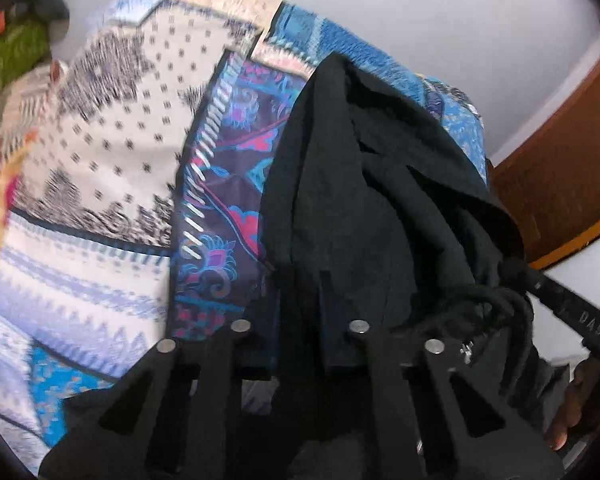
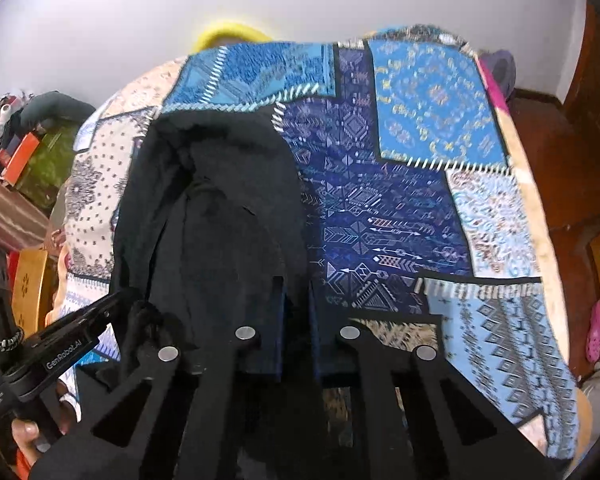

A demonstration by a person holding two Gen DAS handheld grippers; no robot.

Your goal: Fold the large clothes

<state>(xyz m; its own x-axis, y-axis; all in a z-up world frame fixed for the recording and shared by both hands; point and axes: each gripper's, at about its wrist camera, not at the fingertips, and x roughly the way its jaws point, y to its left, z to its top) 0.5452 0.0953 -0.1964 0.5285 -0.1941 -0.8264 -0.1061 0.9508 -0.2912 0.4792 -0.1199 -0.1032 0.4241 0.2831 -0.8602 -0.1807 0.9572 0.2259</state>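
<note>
Jaws of both grippers are drawn close together, each pinching a fold of the black garment point(image 2: 220, 208); in both wrist views dark cloth fills the narrow gap between the fingers, though black on black makes the exact bite hard to read. The right gripper point(image 2: 296, 320) holds the near edge of the garment, which runs away from it as a long, rumpled strip over the patchwork bedspread point(image 2: 420, 208). The left gripper point(image 1: 300, 312) holds the same near edge just beside it; it shows at the lower left of the right wrist view, and the right one shows at the lower right of the left wrist view. A cord point(image 1: 496, 304) hangs bunched at the garment's near end, between the two grippers. The left view is blurred at its left side, and the cloth there stands in thick, uneven folds. Judgement: the garment is gathered lengthwise but not yet flat, so the fold is only partly made. To carry out this step well, both grips should be kept firm and level with each other, the near edge drawn taut between them so the layers fall square, then carried toward the far end and laid down without dragging the bedspread. The cord should be tucked inside the fold. Risk noted: the thick bunch may slip out of one grip, skewing the fold.
</note>
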